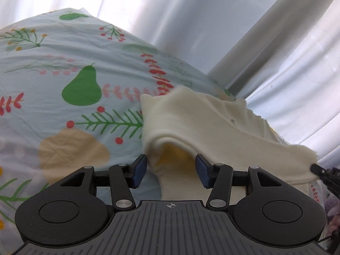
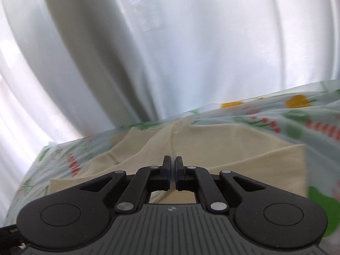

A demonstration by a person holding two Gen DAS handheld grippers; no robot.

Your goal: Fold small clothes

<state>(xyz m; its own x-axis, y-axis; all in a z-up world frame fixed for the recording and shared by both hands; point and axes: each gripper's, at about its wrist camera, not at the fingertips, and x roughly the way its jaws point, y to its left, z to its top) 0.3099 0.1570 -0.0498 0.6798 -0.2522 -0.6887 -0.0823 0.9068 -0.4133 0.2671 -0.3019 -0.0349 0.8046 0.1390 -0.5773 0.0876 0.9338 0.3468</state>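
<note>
A small cream garment [image 1: 212, 123] lies on a pale blue sheet printed with pears and sprigs [image 1: 53, 48]. In the left wrist view my left gripper [image 1: 171, 171] stands open, its blue pads on either side of the garment's near raised fold without pressing it. At the right edge of that view the black tip of my right gripper [image 1: 316, 167] pinches the garment's lifted corner. In the right wrist view my right gripper [image 2: 173, 165] is shut, and a drawn ridge of the cream garment [image 2: 233, 144] runs away from its tips.
White curtains [image 1: 191, 21] hang close behind the bed and fill the upper half of the right wrist view [image 2: 170, 53]. The printed sheet [image 2: 308, 123] stretches to the left of the garment and on to the bed's far edge.
</note>
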